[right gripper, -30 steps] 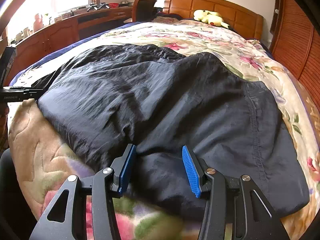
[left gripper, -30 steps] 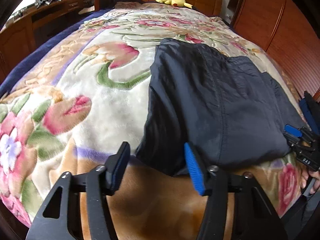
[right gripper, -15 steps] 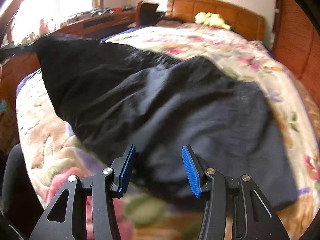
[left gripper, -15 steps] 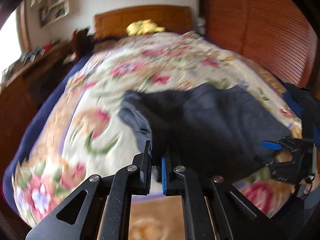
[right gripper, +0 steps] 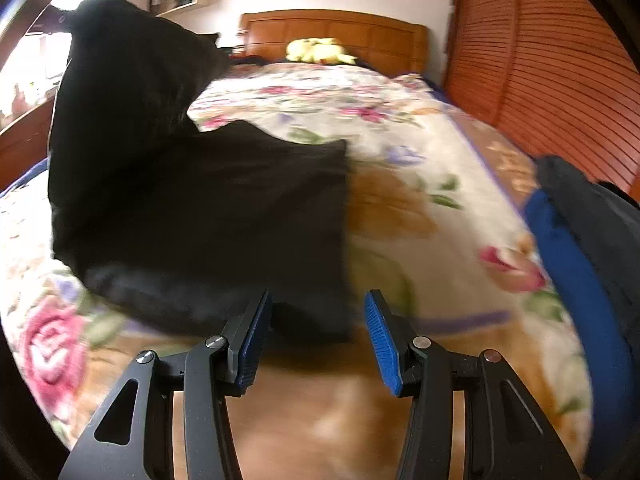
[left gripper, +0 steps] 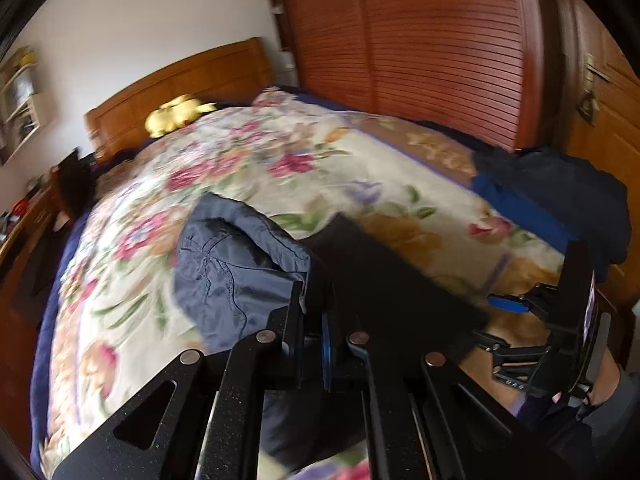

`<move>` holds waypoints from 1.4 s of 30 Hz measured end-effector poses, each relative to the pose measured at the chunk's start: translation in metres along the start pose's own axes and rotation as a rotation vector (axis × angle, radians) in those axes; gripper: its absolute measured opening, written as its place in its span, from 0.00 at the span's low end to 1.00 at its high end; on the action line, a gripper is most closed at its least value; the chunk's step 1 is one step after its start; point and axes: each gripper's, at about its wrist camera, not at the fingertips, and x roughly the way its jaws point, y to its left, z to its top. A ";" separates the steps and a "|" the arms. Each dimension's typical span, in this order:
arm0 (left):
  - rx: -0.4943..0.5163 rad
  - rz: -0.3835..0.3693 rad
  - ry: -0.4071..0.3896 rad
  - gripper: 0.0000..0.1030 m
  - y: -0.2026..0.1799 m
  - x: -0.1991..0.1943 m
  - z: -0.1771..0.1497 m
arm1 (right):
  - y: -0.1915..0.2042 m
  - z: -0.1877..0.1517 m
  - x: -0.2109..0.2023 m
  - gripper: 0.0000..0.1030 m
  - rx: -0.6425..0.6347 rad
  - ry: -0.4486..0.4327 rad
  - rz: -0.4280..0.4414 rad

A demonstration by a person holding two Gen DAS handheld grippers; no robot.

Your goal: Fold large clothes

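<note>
Fingertips of left gripper (left gripper: 314, 312) are buried in dark garment (right gripper: 208, 216), clamped on a lifted corner; motion blur hides the fabric's detail. Garment's length runs from that raised corner down across floral bedspread (right gripper: 400, 184). Right gripper (right gripper: 318, 334) hangs parted, empty, at its near edge; clothes pile (right gripper: 588, 220) to the right.

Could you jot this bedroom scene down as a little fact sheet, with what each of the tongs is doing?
Place: bed with floral blanket
Garment: dark garment, one edge lifted off the bed
Left tongs: shut on the garment's edge
Right tongs: open, nothing between the pads
Other clothes: dark and blue pile at the bed's right edge
By the headboard: yellow plush toy
</note>
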 end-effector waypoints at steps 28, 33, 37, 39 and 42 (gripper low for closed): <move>-0.018 -0.142 -0.015 0.34 -0.062 0.014 -0.033 | -0.022 0.014 -0.015 0.48 0.082 -0.049 -0.016; -0.063 -0.148 -0.040 0.50 -0.032 -0.008 -0.053 | -0.016 0.035 -0.030 0.48 0.097 -0.118 0.000; -0.098 -0.121 -0.037 0.68 -0.007 -0.011 -0.073 | -0.007 0.047 -0.040 0.48 0.107 -0.166 0.029; -0.122 -0.103 -0.028 0.69 0.006 -0.009 -0.083 | -0.001 0.050 -0.039 0.48 0.104 -0.181 0.050; -0.156 -0.067 -0.016 0.69 0.024 -0.006 -0.099 | 0.013 0.056 -0.033 0.49 0.088 -0.187 0.081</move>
